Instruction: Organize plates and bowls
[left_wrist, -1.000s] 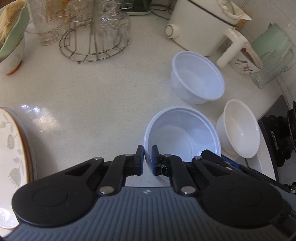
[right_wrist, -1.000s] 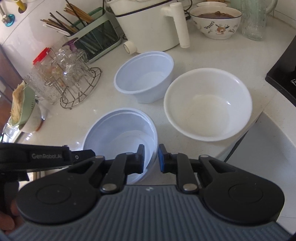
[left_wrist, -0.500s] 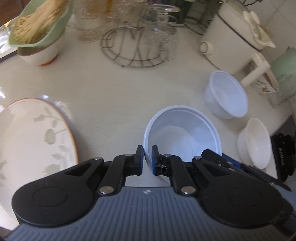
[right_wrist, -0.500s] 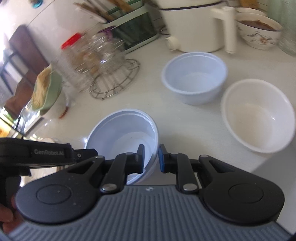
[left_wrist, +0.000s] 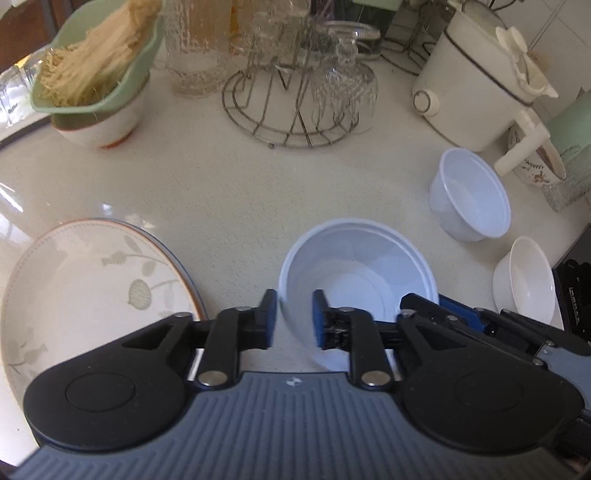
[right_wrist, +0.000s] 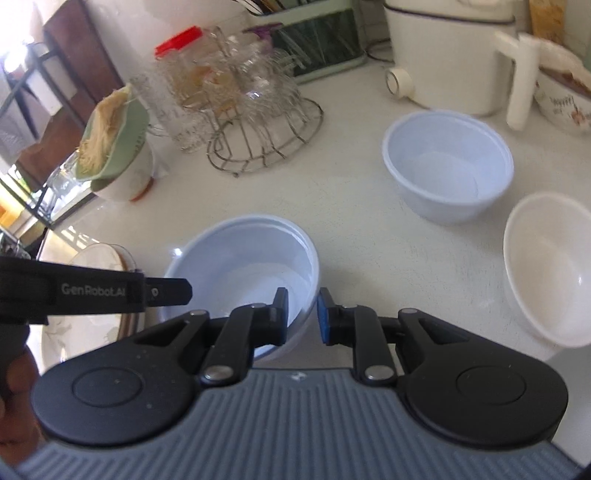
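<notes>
A pale blue plastic bowl sits upright between both grippers; it also shows in the right wrist view. My left gripper straddles its left rim with the jaws parted and slack. My right gripper is shut on its right rim. A second blue plastic bowl and a white bowl stand to the right. A leaf-patterned plate lies at the left.
A wire rack of glasses stands at the back, with a green bowl of noodles on a white bowl to its left. A white cooker and a floral bowl stand at the back right. A black stove edge is at the right.
Both grippers carried the blue bowl leftward toward the plate. The left gripper's jaws have opened on the rim; the right gripper's have stayed shut.
</notes>
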